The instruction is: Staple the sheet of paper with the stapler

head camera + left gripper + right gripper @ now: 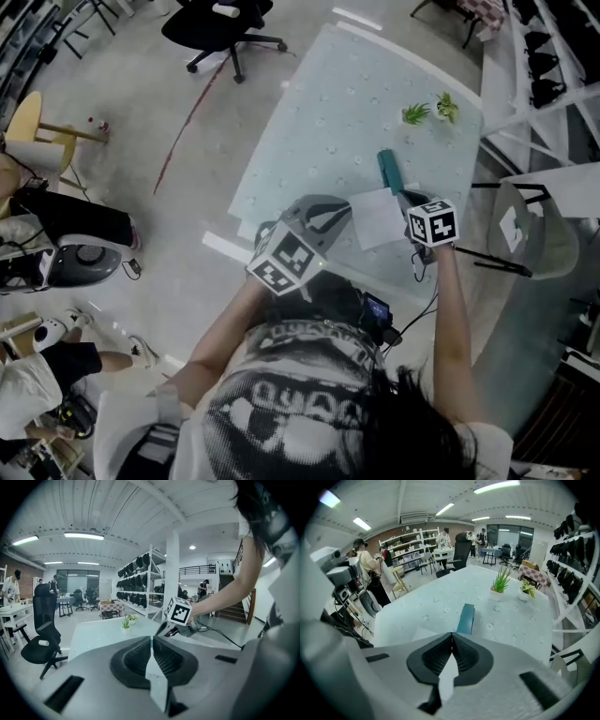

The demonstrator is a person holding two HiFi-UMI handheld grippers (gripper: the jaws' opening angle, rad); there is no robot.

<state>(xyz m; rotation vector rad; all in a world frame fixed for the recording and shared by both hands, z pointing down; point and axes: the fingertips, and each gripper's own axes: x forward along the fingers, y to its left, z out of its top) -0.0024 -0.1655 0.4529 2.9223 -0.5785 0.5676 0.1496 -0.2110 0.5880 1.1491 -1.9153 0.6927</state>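
Note:
A white sheet of paper [376,219] lies on the pale table [328,112], with its far edge next to a teal stapler [388,171]. My left gripper [345,212] is at the sheet's left edge and its jaws are shut [152,639]. I cannot tell whether they pinch the paper. My right gripper [405,197] hovers over the sheet's right corner at the stapler's near end. Its jaws are shut with nothing between them [452,635]. The right gripper view shows the stapler [465,618] just beyond the tips and the paper [420,633] to their left. The right gripper's marker cube [179,611] appears in the left gripper view.
Two small potted plants [415,113] [447,106] stand at the table's far end. A black office chair [220,28] is beyond the far left corner and a pale chair [525,225] sits on the right. People [56,220] are on the floor at the left.

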